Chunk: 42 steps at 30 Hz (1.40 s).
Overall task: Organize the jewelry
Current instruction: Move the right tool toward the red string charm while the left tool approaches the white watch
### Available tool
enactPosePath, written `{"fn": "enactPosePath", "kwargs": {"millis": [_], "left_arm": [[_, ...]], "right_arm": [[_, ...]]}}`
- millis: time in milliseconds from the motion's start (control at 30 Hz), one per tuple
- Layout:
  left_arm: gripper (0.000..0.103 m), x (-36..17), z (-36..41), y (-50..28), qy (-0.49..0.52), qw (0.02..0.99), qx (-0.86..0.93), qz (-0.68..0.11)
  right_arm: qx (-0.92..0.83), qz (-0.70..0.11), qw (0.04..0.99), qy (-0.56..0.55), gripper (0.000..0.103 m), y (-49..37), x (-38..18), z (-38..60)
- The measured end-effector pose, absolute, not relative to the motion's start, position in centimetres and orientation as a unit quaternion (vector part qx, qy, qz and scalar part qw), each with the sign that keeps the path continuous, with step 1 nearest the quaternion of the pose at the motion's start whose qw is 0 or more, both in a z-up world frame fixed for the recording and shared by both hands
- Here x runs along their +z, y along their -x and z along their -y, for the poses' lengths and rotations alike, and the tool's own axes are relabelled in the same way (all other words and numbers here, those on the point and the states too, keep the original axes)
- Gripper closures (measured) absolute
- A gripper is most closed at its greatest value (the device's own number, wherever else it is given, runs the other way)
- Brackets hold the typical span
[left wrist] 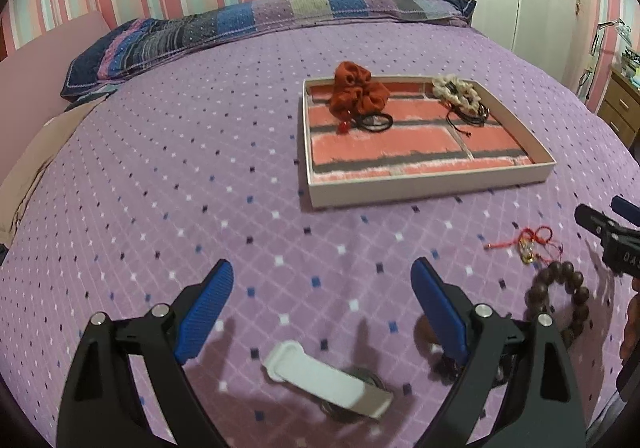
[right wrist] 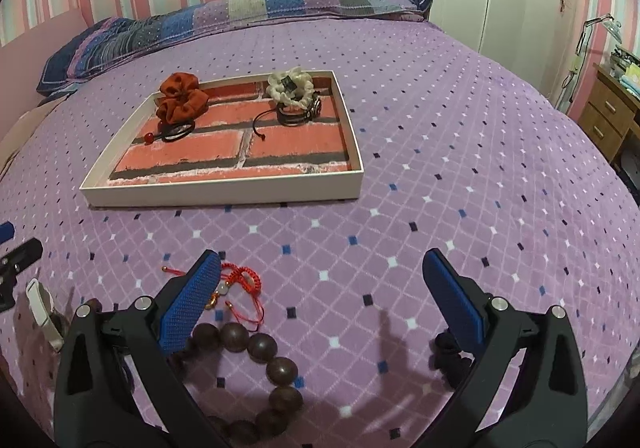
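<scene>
— Purple quilted bedspread (left wrist: 200, 176) everywhere; what sits nearest on it?

— Under the left hand-held gripper (left wrist: 322, 280), whose blue pads stand wide apart with nothing between them, lies a white watch strap (left wrist: 328, 378) over a round metal piece, partly blurred. The right hand-held gripper (right wrist: 324, 276) is spread just as wide, also empty. A bracelet of dark brown wooden beads (right wrist: 264, 368) curves below it, its left side hidden behind the left finger.

— And just past the beads?

— A red braided cord bracelet (right wrist: 244, 280) with a small pale and gold charm lies just beyond the beads, part of it behind the same pad.

— How much free bed is around them?

— A bare strip of bedspread separates these pieces from the near wall of the shallow white tray (right wrist: 224, 190). To the tray's right the bed runs open to its edge, where a wooden drawer unit (right wrist: 608, 112) stands.

— What is in the tray?

— Its floor has a red brick print. A rust-orange scrunchie (right wrist: 180, 98) leans at the far left corner with black hair ties (right wrist: 178, 130) touching it; a cream scrunchie (right wrist: 290, 88) and dark cord bracelets (right wrist: 298, 112) sit at the far right. The near half is bare. Behind lies a patchwork pillow (right wrist: 240, 12).
</scene>
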<state>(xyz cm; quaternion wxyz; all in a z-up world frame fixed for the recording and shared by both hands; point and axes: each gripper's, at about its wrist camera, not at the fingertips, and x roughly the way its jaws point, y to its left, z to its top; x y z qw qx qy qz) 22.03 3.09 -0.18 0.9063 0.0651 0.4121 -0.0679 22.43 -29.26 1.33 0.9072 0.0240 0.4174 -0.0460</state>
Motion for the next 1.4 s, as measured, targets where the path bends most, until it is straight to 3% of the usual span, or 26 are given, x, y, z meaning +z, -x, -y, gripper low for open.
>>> {"fn": "enactPosePath", "kwargs": {"millis": [1267,1367,1400], "left_arm": [[0.015,-3.7,-5.8,-19.1,-0.03,0.896,-0.07,-0.436],[0.018,-4.3,-6.1,-19.3,-0.025,0.895,-0.073,-0.439],[0.023,-4.6,-6.1,-19.3,-0.023,0.893,-0.075,-0.442]], "right_arm": [[-0.014,-0.458,0.888,0.046,0.016,-23.2,-2.3,25.7],[-0.011,-0.462,0.886,0.047,0.022,-23.5,-2.9,25.4],[-0.012,-0.46,0.887,0.046,0.023,-23.5,-3.1,25.3]]}}
